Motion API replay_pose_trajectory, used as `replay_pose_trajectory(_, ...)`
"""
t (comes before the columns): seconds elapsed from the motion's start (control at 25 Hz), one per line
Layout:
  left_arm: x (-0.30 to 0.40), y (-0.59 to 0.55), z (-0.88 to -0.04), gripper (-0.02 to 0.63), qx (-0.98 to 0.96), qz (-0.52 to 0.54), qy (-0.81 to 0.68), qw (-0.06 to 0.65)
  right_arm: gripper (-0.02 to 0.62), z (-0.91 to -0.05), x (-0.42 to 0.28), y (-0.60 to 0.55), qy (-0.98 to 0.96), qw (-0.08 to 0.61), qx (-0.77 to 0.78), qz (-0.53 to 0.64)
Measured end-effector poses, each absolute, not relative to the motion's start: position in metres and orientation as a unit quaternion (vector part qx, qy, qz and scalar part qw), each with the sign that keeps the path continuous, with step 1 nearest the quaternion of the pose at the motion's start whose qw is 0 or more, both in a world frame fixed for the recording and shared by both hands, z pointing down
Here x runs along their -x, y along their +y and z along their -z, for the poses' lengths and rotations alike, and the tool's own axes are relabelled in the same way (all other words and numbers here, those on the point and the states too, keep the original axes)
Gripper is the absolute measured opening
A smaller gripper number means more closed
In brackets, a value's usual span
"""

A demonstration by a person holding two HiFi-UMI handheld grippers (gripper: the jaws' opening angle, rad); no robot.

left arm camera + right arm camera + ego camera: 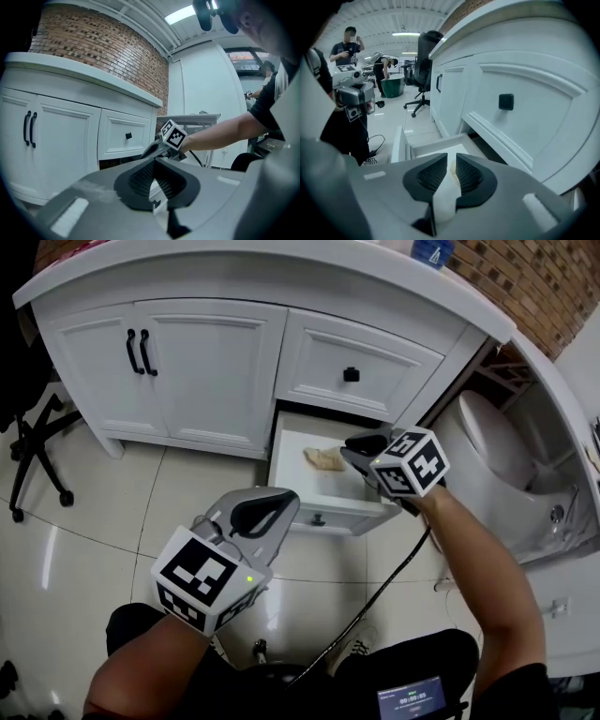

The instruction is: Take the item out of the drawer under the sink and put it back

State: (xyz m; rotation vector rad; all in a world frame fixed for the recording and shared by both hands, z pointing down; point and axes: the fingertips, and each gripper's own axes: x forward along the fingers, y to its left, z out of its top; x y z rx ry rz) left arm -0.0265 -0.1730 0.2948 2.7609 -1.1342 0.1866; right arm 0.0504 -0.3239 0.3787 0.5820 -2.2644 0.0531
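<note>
The lower drawer (323,512) under the white vanity is pulled out. A crumpled beige item (323,458) lies on its white floor. My right gripper (359,448) hovers over the drawer just right of the item, jaws a narrow gap apart with nothing gripped. In the right gripper view the item (452,168) shows through that gap (451,160), with the drawer wall (436,143) beyond. My left gripper (260,514) hangs in front of the drawer, shut and empty. In the left gripper view, the left gripper (153,164) faces the right gripper (157,146).
Above the open drawer sits a closed drawer with a black knob (351,374). Cabinet doors with black handles (141,351) are to the left. A toilet (497,451) stands at the right, an office chair (33,442) at far left. A cable (394,577) trails over the tiled floor.
</note>
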Motion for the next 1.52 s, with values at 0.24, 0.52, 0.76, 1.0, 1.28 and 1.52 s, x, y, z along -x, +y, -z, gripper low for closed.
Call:
replay_pose_trajectory(0.24,0.028,-0.176,-0.296,0.005,-0.921,-0.061,-0.377,0.08,0.071,-0.419,-0.039,-0.354,-0.873,0.445,-0.202,-0.008)
replay_pose_trajectory(0.52,0.031,-0.18,-0.302,0.005,-0.92,-0.062,-0.377,0.091,0.071,-0.455,-0.032,-0.382,-0.854,0.479,-0.204,-0.008)
replay_pose_trajectory(0.76,0.031,-0.184,-0.302,0.005,-0.921,-0.06,-0.375,0.09,0.071,-0.488,-0.043,-0.391,-0.841,0.503,-0.197,-0.031)
replay_pose_trajectory(1.0,0.033,-0.186,-0.301,0.005,-0.919,-0.054,-0.378,0.097,0.071,-0.511,-0.045,-0.389,-0.83,0.524,-0.185,-0.04)
replay_pose_trajectory(1.28,0.035,-0.185,-0.304,0.005,-0.919,-0.06,-0.377,0.097,0.027,-0.511,-0.04,-0.386,-0.834,0.519,-0.185,-0.025)
replay_pose_trajectory(1.52,0.036,-0.182,-0.303,0.005,-0.917,-0.066,-0.38,0.104,0.015,-0.482,-0.046,-0.39,-0.834,0.508,-0.216,0.002)
